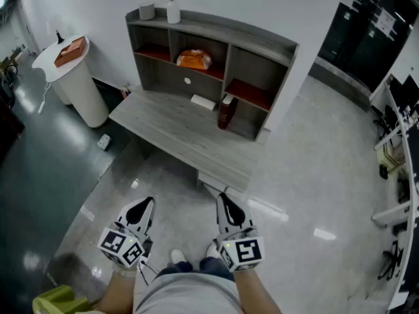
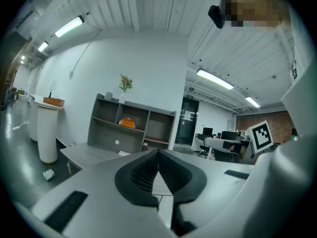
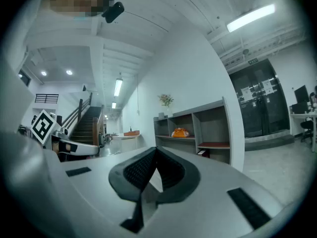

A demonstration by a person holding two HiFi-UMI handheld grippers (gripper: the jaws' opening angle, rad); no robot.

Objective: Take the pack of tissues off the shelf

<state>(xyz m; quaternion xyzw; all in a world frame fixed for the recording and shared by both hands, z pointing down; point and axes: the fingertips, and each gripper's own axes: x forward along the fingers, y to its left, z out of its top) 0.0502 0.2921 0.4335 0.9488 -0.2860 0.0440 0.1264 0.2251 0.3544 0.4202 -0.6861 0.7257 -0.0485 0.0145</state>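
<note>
The orange pack of tissues (image 1: 194, 59) lies in the middle upper compartment of the grey shelf unit (image 1: 262, 41) at the back of the desk (image 1: 163, 135). It also shows small and far off in the left gripper view as the pack of tissues (image 2: 127, 123) and in the right gripper view as the pack of tissues (image 3: 180, 132). My left gripper (image 1: 146, 203) and right gripper (image 1: 224, 197) hang low over the floor, well short of the desk's front edge. Both are shut and hold nothing, as seen at the left gripper (image 2: 158, 152) and the right gripper (image 3: 156, 149).
On the desk lie a flat white item (image 1: 203, 101) and an upright dark red container (image 1: 226, 112). A vase of flowers (image 1: 172, 8) and a grey cup (image 1: 146, 10) top the shelf. Left stands a white round pedestal (image 1: 78, 84) bearing a brown box (image 1: 70, 51).
</note>
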